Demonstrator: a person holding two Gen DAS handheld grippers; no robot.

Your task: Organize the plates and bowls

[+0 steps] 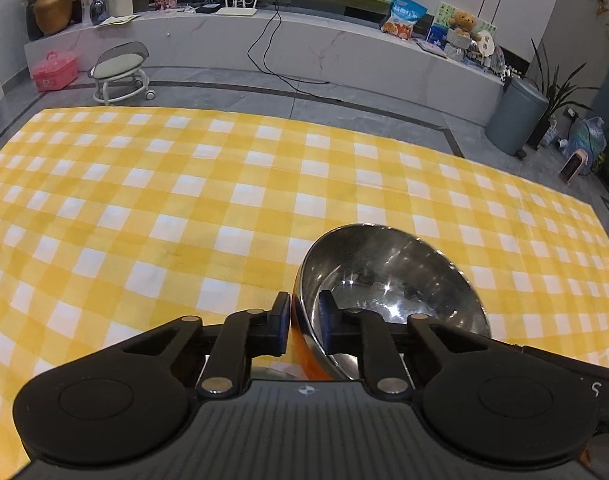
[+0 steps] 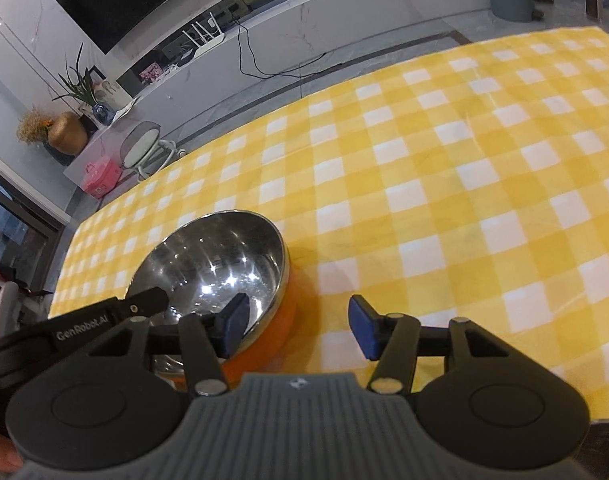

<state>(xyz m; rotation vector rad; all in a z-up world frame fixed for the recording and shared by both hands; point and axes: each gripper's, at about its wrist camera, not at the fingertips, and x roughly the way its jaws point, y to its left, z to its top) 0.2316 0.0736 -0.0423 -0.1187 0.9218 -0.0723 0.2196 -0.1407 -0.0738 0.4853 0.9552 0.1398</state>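
Left gripper point(image 1: 304, 320) pinched on bowl point(image 1: 388, 276) rim, bowl at 1 o'clock over cloth point(image 1: 184, 200). Right gripper point(image 2: 298, 326) wide apart, empty; bowl at its 10 o'clock, left nearer.

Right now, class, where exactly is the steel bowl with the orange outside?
The steel bowl sits low and right of centre in the left wrist view, on the yellow checked tablecloth, its near rim pinched by the left gripper.

My black linkage fingers point(image 1: 282, 320) are wearing blue pads, silver pivot screws, ribbed grey bodies; white "GenRobot.AI" lettering point(image 2: 82, 330) is showing.
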